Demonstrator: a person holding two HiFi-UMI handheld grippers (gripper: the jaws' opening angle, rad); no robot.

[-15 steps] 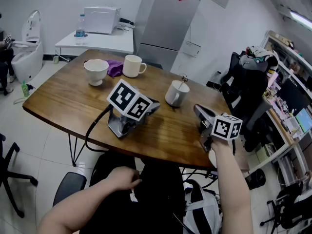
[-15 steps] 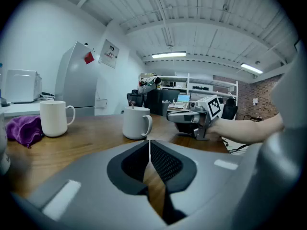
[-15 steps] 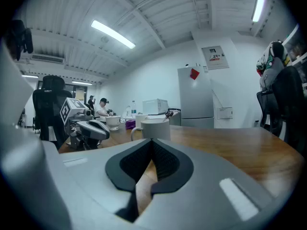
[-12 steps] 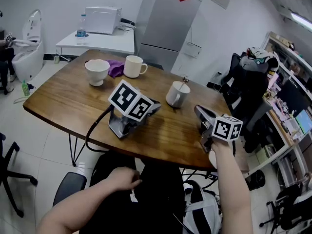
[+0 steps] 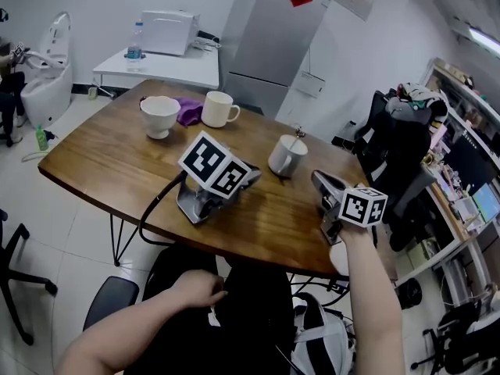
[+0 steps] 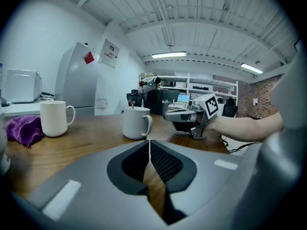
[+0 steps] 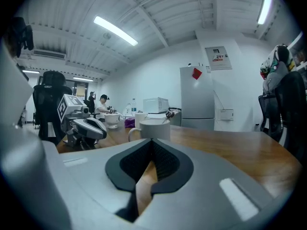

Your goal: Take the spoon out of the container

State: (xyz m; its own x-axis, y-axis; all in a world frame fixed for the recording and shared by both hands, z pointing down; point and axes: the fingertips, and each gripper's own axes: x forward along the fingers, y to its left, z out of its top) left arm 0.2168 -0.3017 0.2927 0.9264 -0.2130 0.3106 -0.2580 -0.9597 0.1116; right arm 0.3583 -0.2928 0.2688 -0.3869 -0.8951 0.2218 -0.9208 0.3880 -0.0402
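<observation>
A white mug point(image 5: 286, 157) stands near the middle of the wooden table point(image 5: 101, 158), with a spoon point(image 5: 297, 134) sticking up out of it. My left gripper point(image 5: 251, 175) lies on the table left of the mug, shut and empty, and no hand is on it. My right gripper point(image 5: 316, 177) is held at the table's near right edge, right of the mug, shut and empty. In the left gripper view the mug point(image 6: 136, 122) sits ahead of the shut jaws. In the right gripper view the mug point(image 7: 154, 128) and spoon point(image 7: 169, 114) stand straight ahead.
A white footed cup point(image 5: 160, 116), a second white mug point(image 5: 216, 108) and a purple cloth point(image 5: 186, 110) sit at the table's far side. A cable point(image 5: 153, 209) runs off the near edge. A black chair point(image 5: 394, 143) stands to the right. The person's left hand point(image 5: 195, 287) rests in the lap.
The head view has shifted slightly. Neither gripper nor the mug has moved on the table.
</observation>
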